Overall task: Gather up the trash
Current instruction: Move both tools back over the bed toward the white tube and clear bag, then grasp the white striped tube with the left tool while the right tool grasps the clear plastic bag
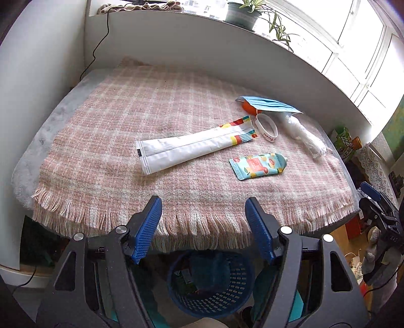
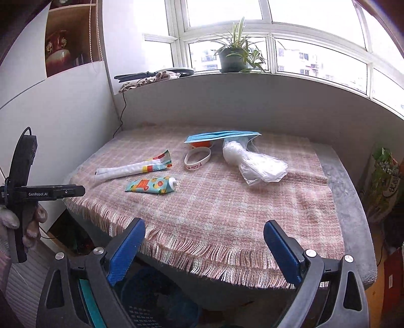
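Trash lies on a pink plaid blanket (image 1: 131, 121) (image 2: 277, 201): a long white wrapper (image 1: 186, 148) (image 2: 131, 169), a teal fruit-print tube (image 1: 258, 165) (image 2: 151, 186), a white wristband (image 1: 266, 127) (image 2: 197, 158), a blue face mask (image 1: 267, 104) (image 2: 222, 135) over something orange (image 1: 247, 108) (image 2: 201, 144), and a crumpled clear plastic bag (image 1: 303, 135) (image 2: 257, 164). A blue mesh basket (image 1: 237, 290) (image 2: 161, 307) stands below the blanket's fringe. My left gripper (image 1: 204, 227) is open above the basket, holding nothing. My right gripper (image 2: 204, 249) is open and empty at the fringe.
A grey wall and window sill with a potted plant (image 1: 242, 12) (image 2: 233, 56) back the surface. A black cable (image 1: 98, 43) (image 2: 122, 111) hangs at the far left corner. Bags and boxes (image 2: 383, 181) stand at the right. A gloved hand holds the left device (image 2: 20, 196).
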